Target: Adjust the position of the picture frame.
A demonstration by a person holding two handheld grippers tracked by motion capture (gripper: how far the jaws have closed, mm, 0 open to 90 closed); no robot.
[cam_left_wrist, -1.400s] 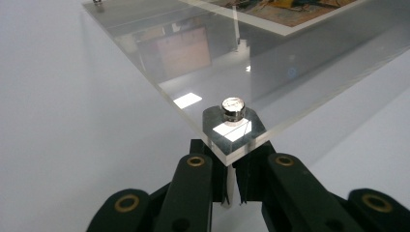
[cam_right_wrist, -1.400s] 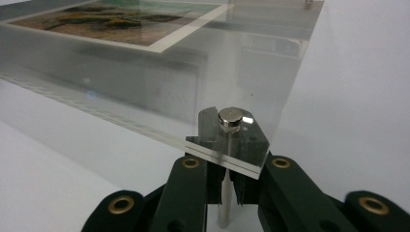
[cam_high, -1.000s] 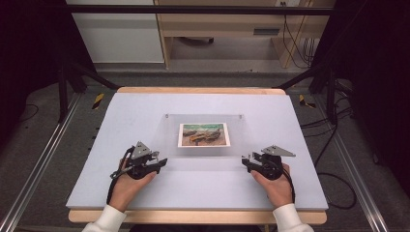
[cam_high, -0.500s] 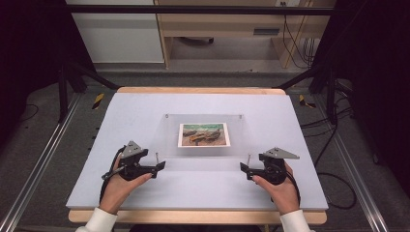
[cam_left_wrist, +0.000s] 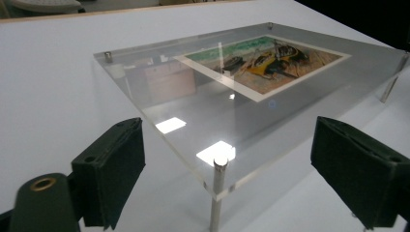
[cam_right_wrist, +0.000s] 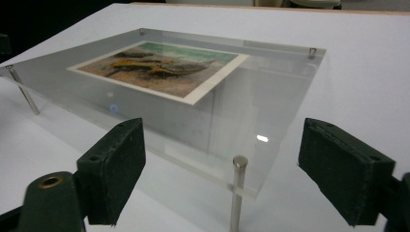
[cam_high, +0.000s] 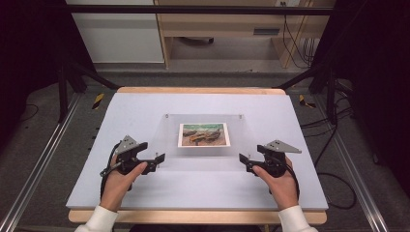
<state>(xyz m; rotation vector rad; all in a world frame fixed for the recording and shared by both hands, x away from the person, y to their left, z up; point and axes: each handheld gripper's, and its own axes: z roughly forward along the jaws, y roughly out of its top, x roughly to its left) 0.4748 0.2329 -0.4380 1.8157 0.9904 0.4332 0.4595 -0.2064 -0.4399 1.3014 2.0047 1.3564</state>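
A clear acrylic panel [cam_high: 203, 157] on short metal posts stands mid-table, with a picture of boats [cam_high: 203, 135] under it. My left gripper [cam_high: 159, 157] is open at the panel's near left corner. In the left gripper view the corner post [cam_left_wrist: 218, 193] stands between the left gripper's [cam_left_wrist: 232, 179] pads [cam_left_wrist: 110, 179], untouched. My right gripper [cam_high: 244, 159] is open at the near right corner, and that corner post [cam_right_wrist: 237, 193] sits inside the right gripper's [cam_right_wrist: 227, 169] gap, clear of both pads [cam_right_wrist: 344, 174]. Both pairs of jaws have just been opening wide, then closing slightly.
The white table top [cam_high: 145, 111] has a wooden rim and bare room all around the panel. Metal rails [cam_high: 38, 169] run down both sides on the floor. Cables [cam_high: 333, 145] lie at the right, and a wooden cabinet [cam_high: 227, 29] stands behind.
Both grippers' jaws stand wider than a second ago. The hands have shifted slightly outward from the panel's near corners. The panel has not moved.
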